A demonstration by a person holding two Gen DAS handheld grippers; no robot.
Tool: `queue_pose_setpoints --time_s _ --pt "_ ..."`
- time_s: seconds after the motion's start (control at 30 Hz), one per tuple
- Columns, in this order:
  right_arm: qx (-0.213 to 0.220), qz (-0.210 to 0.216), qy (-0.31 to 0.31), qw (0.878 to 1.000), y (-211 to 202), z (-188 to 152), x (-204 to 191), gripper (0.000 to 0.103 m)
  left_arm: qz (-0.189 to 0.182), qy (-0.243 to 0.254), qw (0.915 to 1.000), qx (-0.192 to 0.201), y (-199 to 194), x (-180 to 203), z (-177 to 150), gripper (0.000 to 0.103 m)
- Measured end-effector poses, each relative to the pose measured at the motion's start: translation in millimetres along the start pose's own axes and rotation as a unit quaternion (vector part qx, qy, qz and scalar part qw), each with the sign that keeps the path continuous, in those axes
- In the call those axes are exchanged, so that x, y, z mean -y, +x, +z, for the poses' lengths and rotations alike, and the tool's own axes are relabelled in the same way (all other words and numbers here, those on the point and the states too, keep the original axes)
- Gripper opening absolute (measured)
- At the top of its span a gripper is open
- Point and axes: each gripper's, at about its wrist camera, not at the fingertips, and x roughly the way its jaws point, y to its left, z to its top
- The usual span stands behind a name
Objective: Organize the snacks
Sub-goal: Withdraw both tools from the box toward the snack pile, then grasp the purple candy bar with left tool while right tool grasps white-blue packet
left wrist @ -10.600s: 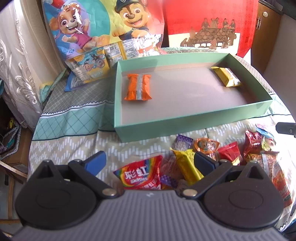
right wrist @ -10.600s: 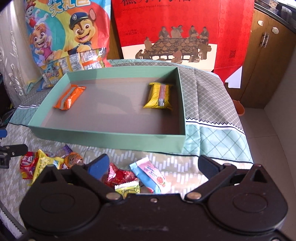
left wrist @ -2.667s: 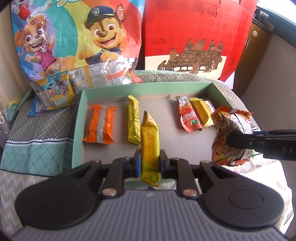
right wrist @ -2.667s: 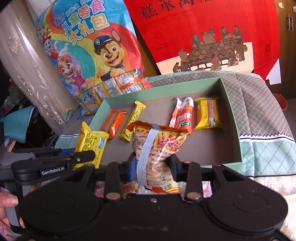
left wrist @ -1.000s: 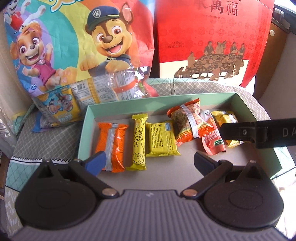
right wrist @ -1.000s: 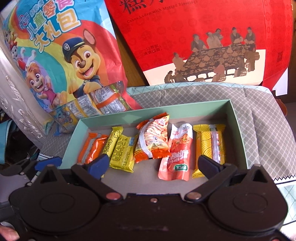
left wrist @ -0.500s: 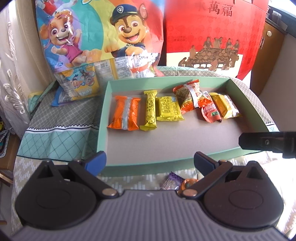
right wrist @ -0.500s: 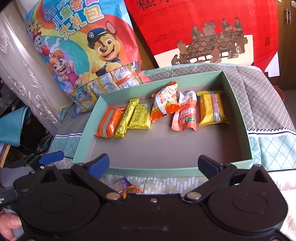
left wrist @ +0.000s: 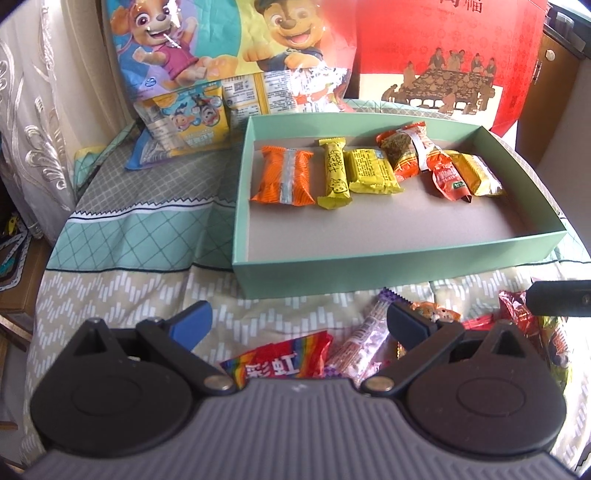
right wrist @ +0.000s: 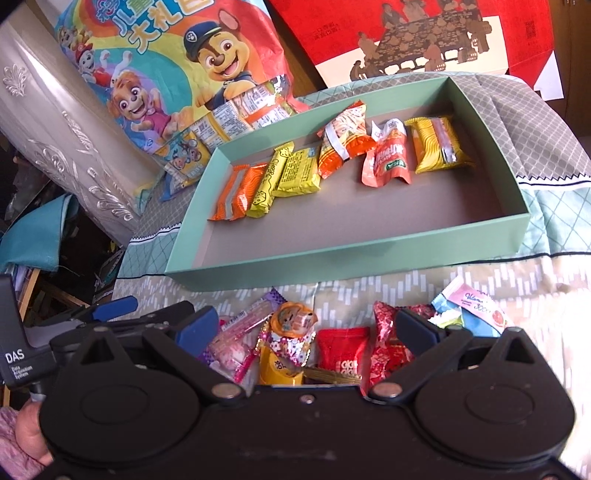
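A shallow mint-green box (left wrist: 399, 264) (right wrist: 351, 254) holds a row of several snacks along its far side, from an orange pack (left wrist: 284, 174) (right wrist: 238, 192) at the left to a yellow pack (left wrist: 480, 177) (right wrist: 437, 144) at the right. Loose snacks lie on the cloth in front of the box. My left gripper (left wrist: 295, 323) is open and empty above a Skittles bag (left wrist: 280, 360) and a pink wafer stick (left wrist: 364, 338). My right gripper (right wrist: 306, 328) is open and empty above a red packet (right wrist: 341, 356) and an orange-lidded jelly cup (right wrist: 291, 317).
A large cartoon-dog snack bag (left wrist: 229, 59) (right wrist: 177, 66) and a red gift box (left wrist: 443, 55) (right wrist: 424, 33) stand behind the green box. A pink-and-blue candy pack (right wrist: 469, 306) lies at the right. The bed drops off at the left edge (left wrist: 40, 266).
Both grippers have pulled back from the box and dropped low over the loose snack pile in front of it. Both stay open and empty.
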Motion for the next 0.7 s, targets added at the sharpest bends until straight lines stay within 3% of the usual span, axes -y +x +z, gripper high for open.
queue_pose_setpoints --time_s 0.33,0.43,0.57,0.6,0.67,0.7 --pt "0.026 -0.03 0.048 0.998 -5 -9 38 0.103 -0.033 0.094 0.9947 -0.029 29 41 -8 0.081" --pt "0.039 -0.041 0.067 0.996 -9 -10 51 0.103 -0.032 0.113 0.9924 -0.037 37 46 -8 0.08" --pt "0.045 -0.052 0.075 0.995 -13 -17 66 0.095 -0.039 0.123 0.9901 -0.057 49 46 -8 0.079" --pt "0.044 -0.053 0.075 0.995 -13 -19 69 0.089 -0.041 0.124 0.9895 -0.061 51 46 -8 0.074" --pt "0.041 -0.059 0.074 0.995 -14 -25 72 0.083 -0.049 0.127 0.9885 -0.067 55 47 -10 0.054" --pt "0.04 -0.062 0.072 0.995 -15 -29 73 0.077 -0.047 0.127 0.9885 -0.068 55 48 -11 0.036"
